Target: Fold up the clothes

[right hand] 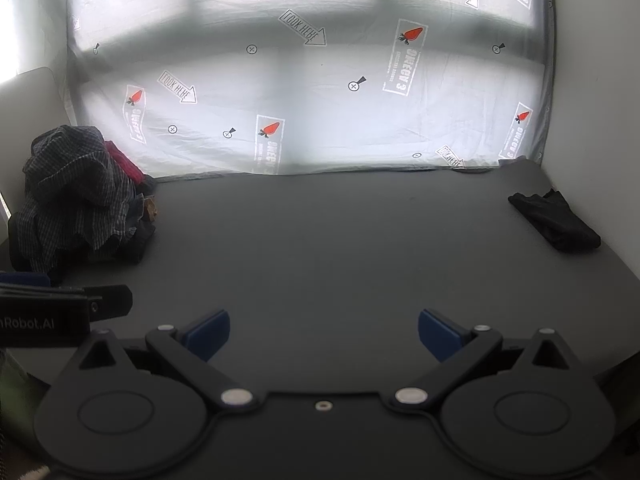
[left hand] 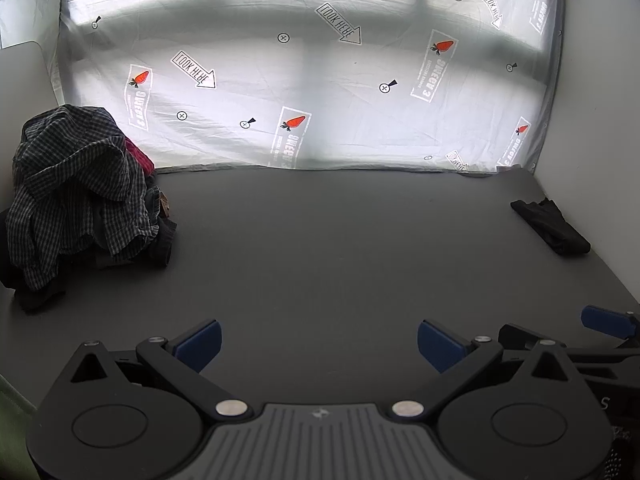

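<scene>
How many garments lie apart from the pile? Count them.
1: a folded black garment at the table's far right. The pile sits far left; others may be hidden there.

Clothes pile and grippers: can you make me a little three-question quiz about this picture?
1. True or false: the left gripper is holding a shirt.
2. What lies on top of the clothes pile: A) checked shirt, B) white towel, C) yellow sock?
3. On which side of the grey table does the folded black garment lie?

Key: 1. False, it is open and empty, like the right gripper. 2. A. 3. The right side.
</scene>
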A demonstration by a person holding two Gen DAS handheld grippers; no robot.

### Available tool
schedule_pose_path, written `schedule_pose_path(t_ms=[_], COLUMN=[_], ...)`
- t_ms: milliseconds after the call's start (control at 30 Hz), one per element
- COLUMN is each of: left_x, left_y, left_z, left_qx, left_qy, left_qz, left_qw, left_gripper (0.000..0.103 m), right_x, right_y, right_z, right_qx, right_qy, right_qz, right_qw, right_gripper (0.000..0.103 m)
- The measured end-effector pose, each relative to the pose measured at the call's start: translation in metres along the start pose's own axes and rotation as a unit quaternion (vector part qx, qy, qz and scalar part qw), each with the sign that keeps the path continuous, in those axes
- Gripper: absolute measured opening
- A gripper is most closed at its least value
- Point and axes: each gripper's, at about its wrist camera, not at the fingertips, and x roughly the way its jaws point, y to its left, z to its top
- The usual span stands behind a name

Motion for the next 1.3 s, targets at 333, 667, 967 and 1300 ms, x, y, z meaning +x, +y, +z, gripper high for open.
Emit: schedule_pose_path(t_ms=[333,667,967,1300], left_x=[0.003,-0.002,-0.005,-0.005], left_y=[0.009,0.005,0.002,-0.002], left_z=[-0.008,-0.005,-0.006,-0.002], left_qx=[-0.002,0.004,0.004,0.003], left_qy=[-0.008,-0.003,-0.002,-0.001], left_qz=[-0.002,0.001,0.0,0.001], left_qw=[1.0,1.0,1.0,1.0], left_gripper=[0.103,0.103,0.103,0.103], right_x=[0.0,-0.001,-0.004,-0.003], right_y=[0.006,-0.001,0.0,0.0], right_z=[-0.008,-0.007,-0.006,-0.005], right_qx=[-0.004,0.003,0.003,0.003], right_qy=[-0.006,0.0,0.0,0.0], right_qz=[-0.006,0.003,0.002,0.002], right_qw=[1.0,1.0,1.0,1.0], right_gripper=[0.102,0.102,0.102,0.102])
